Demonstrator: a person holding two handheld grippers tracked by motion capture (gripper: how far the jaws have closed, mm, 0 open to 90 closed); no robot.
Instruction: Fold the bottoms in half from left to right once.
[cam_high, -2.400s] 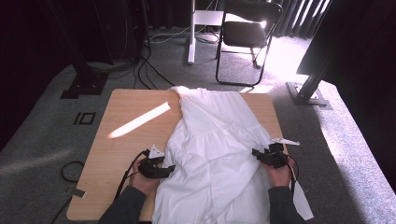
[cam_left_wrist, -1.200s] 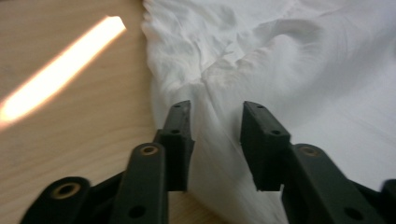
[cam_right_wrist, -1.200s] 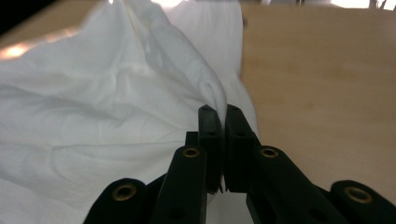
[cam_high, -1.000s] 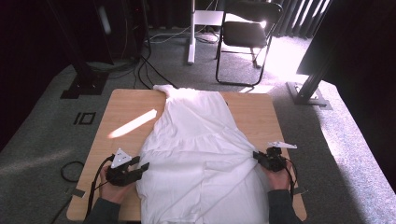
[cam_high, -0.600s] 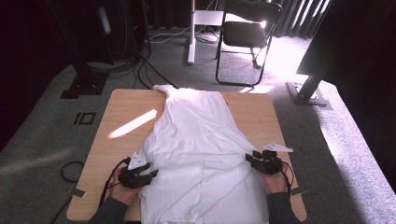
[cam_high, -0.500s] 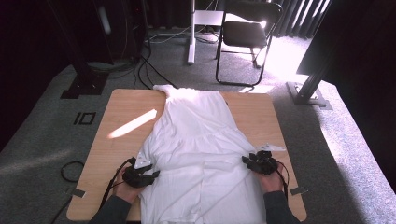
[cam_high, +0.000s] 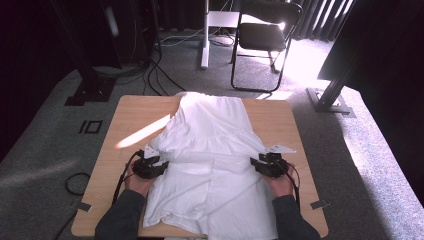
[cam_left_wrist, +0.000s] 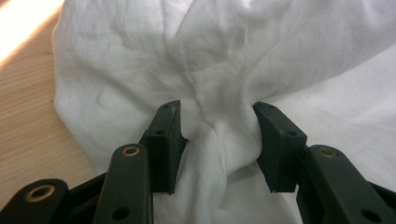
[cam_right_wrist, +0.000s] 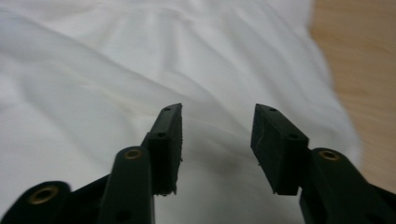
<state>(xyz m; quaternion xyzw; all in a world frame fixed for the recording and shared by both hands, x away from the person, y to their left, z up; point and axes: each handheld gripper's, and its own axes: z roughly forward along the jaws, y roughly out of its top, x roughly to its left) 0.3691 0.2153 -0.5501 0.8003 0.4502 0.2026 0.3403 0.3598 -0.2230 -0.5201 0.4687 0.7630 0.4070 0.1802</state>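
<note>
A white garment (cam_high: 215, 150) lies spread along the wooden table (cam_high: 130, 120), its near end hanging over the front edge. My left gripper (cam_high: 160, 164) rests on the garment's left side. In the left gripper view, the left gripper (cam_left_wrist: 217, 140) stands open after closing slightly, and a raised fold of cloth (cam_left_wrist: 219, 121) lies between its jaws without being pinched. My right gripper (cam_high: 256, 163) sits on the garment's right side. The right gripper (cam_right_wrist: 217, 144) has just been opening, and its jaws now stand apart over flat cloth (cam_right_wrist: 93, 93) with nothing held.
Bare table shows left (cam_high: 115, 165) and right (cam_high: 300, 165) of the garment. A black folding chair (cam_high: 262, 35) and a white stand (cam_high: 205, 35) are on the floor behind the table, and cables (cam_high: 150, 70) run at the back left.
Both hands moved inward onto the garment, the left one most. The right jaws let go of the cloth edge and opened. The garment now lies flatter and wider near me.
</note>
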